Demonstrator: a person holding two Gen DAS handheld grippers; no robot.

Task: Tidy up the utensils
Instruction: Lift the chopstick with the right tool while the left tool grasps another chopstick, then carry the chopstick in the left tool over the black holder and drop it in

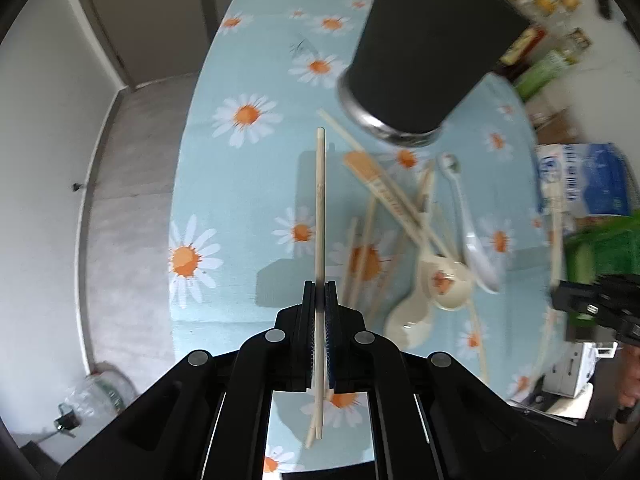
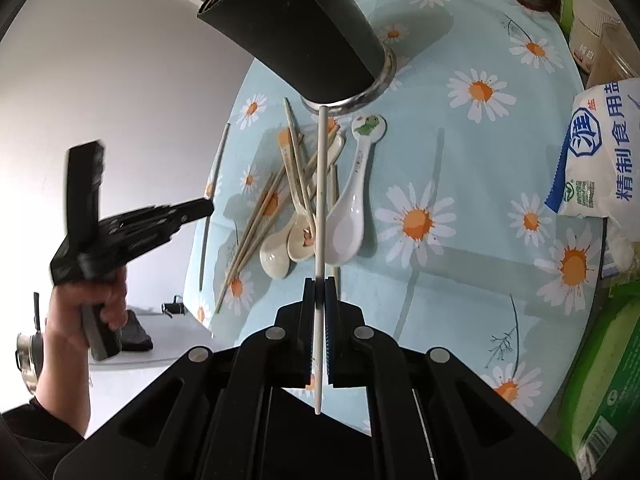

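Ahead of both sets of jaws and above them stands the black utensil cup (image 1: 432, 48) on the daisy tablecloth (image 1: 248, 184), with the pile of ceramic spoons (image 2: 344, 216) and loose chopsticks (image 2: 260, 216) lying between cup and jaws. The left gripper (image 1: 320, 292) pinches a bamboo chopstick (image 1: 320, 200) (possibly a pair), and the right gripper (image 2: 319, 288) pinches a white chopstick (image 2: 320, 184), both pointing straight out. I judge this the carrying step; next, each stick must be raised and tipped over the cup's mouth before release.

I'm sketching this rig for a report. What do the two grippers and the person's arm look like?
Both the left gripper and the right gripper are matte black plastic with round silver bolts and blue ribbed pads inside the fingers. The bare hand meets a dark sleeve. No cables visible.
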